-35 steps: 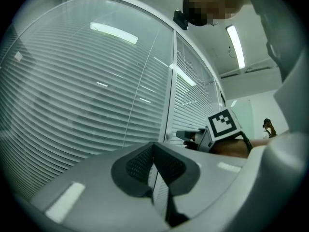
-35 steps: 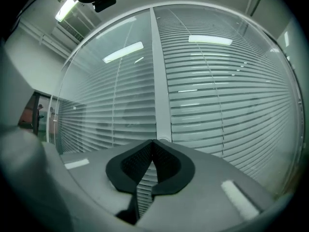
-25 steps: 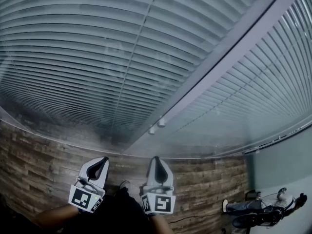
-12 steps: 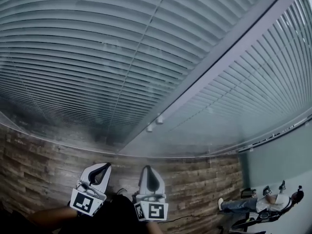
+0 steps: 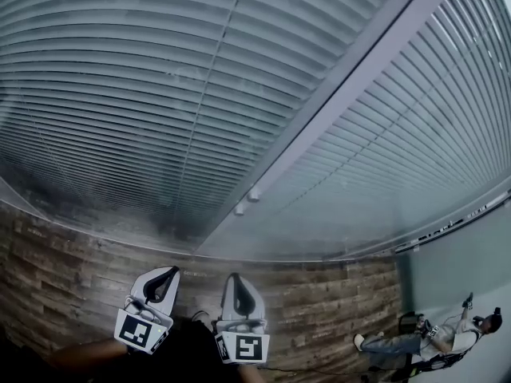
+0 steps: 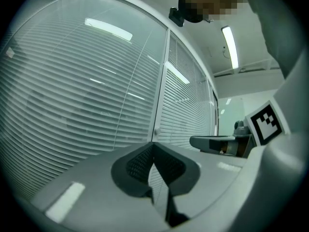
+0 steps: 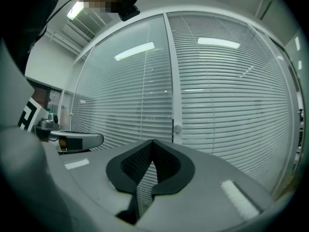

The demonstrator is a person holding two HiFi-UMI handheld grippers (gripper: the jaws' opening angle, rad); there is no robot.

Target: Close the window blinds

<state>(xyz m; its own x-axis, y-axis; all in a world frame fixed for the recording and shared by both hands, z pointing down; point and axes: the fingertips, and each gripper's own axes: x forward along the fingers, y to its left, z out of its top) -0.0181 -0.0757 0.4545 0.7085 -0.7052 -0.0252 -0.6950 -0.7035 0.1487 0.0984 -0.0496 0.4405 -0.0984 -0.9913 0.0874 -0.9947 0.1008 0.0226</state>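
Horizontal-slat blinds hang behind two glass panes: a left pane and a right pane, split by a pale upright frame. Two small white knobs sit on the frame low down; one knob shows in the left gripper view and in the right gripper view. My left gripper and right gripper point at the panes side by side, well short of the glass. Both are shut with nothing between their pads.
Wood-look flooring runs along the foot of the panes. A person is at the bottom right, beside a pale wall. Each gripper view shows the other gripper at its side.
Both grippers sit lower in the head view, and the right one has shifted left, closer to the left one. The view has swung, so the frame and knobs lie further left.
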